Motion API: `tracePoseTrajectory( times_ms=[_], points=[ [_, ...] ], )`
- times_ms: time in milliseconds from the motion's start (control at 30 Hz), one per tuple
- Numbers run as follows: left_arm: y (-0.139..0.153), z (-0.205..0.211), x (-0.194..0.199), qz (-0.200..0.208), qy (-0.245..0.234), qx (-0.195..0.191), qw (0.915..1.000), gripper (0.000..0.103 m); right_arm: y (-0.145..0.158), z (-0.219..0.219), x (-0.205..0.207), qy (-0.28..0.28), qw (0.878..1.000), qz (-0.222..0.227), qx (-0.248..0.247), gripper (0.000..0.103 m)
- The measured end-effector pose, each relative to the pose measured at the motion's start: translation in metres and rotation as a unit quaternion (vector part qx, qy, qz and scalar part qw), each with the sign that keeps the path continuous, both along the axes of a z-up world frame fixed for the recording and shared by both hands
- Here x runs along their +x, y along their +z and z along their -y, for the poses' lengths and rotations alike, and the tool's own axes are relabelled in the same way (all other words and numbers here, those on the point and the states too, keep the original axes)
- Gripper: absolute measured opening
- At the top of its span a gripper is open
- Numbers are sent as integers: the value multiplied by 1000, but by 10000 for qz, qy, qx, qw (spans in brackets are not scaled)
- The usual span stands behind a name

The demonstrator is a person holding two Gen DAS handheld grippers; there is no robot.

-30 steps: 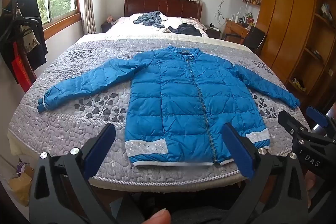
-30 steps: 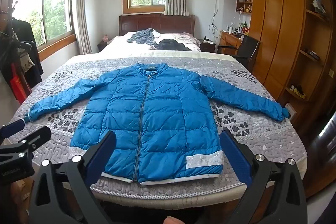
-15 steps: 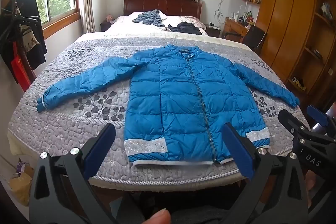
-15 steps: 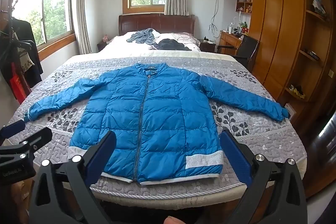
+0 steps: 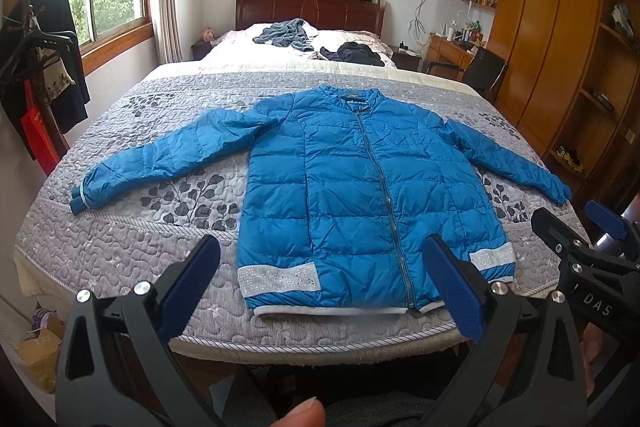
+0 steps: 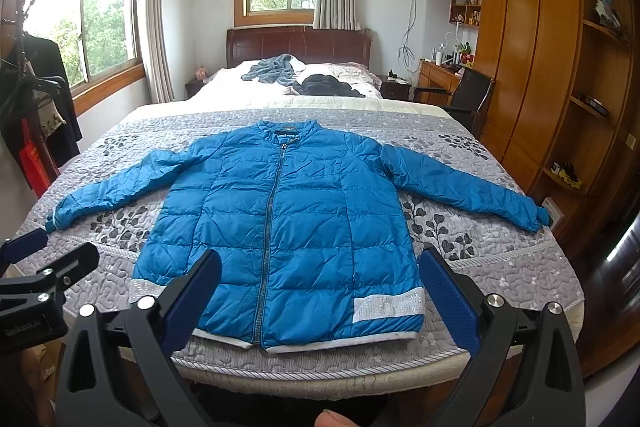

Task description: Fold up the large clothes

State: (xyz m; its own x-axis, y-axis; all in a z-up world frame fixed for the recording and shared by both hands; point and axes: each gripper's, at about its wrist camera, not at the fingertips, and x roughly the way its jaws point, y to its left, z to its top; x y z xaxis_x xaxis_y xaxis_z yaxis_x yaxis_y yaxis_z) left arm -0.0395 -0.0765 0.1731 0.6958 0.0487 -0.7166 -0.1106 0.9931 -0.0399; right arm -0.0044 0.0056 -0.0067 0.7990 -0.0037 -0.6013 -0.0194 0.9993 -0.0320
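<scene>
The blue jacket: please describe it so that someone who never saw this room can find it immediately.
Start at the big bed with the grey floral quilt. The blue jacket lies flat on its near half, zipped, sleeves spread to both sides. Unlike the crumpled grey garment and dark garment by the pillows, it is bright blue with silver hem patches.

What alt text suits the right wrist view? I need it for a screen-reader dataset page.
A blue quilted puffer jacket lies zipped and flat, sleeves spread, on a grey patterned bedspread. The open right gripper hovers over its hem; the left gripper shows at the left edge.
</scene>
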Motion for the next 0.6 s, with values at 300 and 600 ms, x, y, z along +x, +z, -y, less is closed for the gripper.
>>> tracePoseTrajectory(
  times_ms=[300,600],
  points=[
    [-1,-1,1,7,-1,0,10000,100,4,3,3,1,10000,-13,2,99],
    [0,-3,1,30,16,0,10000,100,5,4,4,-7,10000,-3,0,99]
  ],
)
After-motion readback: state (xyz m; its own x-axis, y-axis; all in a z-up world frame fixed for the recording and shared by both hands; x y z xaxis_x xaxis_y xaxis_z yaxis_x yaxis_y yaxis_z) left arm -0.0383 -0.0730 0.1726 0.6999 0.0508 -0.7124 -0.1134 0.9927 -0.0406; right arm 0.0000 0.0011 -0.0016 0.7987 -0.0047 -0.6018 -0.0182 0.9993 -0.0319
